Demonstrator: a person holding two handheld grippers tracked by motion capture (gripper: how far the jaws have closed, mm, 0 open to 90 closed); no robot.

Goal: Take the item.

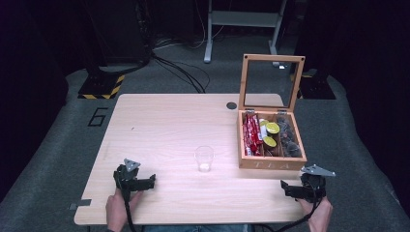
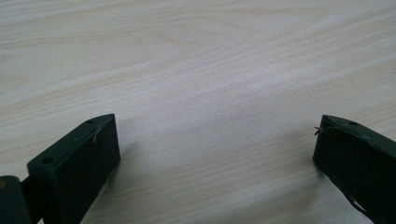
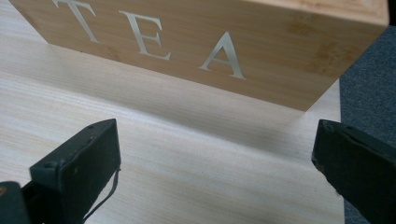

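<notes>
A wooden tea box stands at the table's right side with its glass lid raised. Red packets, yellow-topped capsules and dark items fill its compartments. A clear plastic cup stands upright at mid-table, left of the box. My left gripper rests near the front left edge, held by a hand, and my left gripper is open over bare wood. My right gripper sits near the front right corner; my right gripper is open, facing the box front lettered TEA, apart from it.
The light wooden table has a round cable hole at its back edge. The table's right edge lies close to my right gripper, with grey carpet beyond. Cables and stand bases lie on the floor behind the table.
</notes>
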